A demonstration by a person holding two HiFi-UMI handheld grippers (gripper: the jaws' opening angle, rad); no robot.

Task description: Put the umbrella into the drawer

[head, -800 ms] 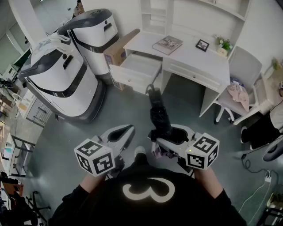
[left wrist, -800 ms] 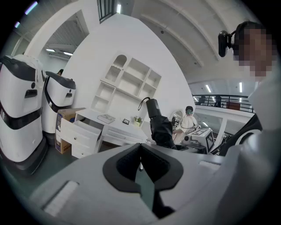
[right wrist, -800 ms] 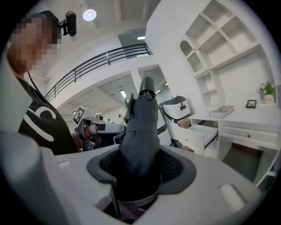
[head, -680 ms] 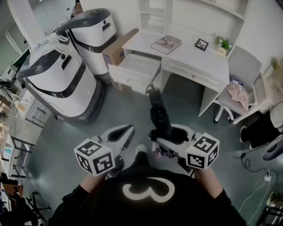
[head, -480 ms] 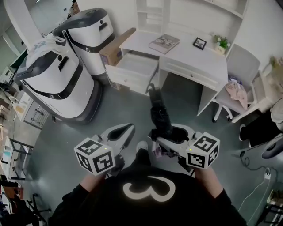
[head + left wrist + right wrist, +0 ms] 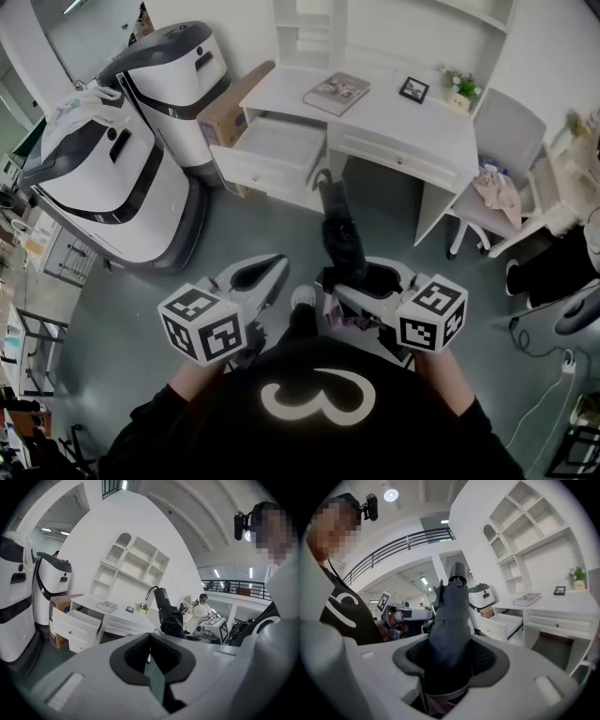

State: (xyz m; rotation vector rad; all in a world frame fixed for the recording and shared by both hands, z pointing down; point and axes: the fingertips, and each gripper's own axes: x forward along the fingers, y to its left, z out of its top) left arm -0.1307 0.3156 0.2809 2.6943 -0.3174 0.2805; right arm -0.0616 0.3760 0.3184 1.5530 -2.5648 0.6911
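Observation:
A folded black umbrella point(image 6: 339, 239) sticks forward out of my right gripper point(image 6: 361, 279), which is shut on its lower part; its handle end points toward the desk. In the right gripper view the umbrella point(image 6: 450, 616) fills the gap between the dark pads of that gripper point(image 6: 452, 657). My left gripper point(image 6: 275, 267) hangs beside it to the left, shut with nothing in it, its tips meeting in the left gripper view point(image 6: 150, 637). The white drawer point(image 6: 281, 145) stands pulled open at the left of the white desk point(image 6: 394, 112), ahead of the umbrella's tip, and looks bare inside.
Two big white-and-grey machines point(image 6: 103, 178) point(image 6: 183, 70) stand on the left, a cardboard box point(image 6: 234, 103) between them and the desk. On the desktop lie a book point(image 6: 336, 92), a small picture frame point(image 6: 410, 90) and a plant point(image 6: 457, 84). A white chair point(image 6: 511, 141) stands at the right.
The desk, drawer and machines have drifted a little left and up in the head view. Both grippers keep their places before the body, the umbrella still in the right one.

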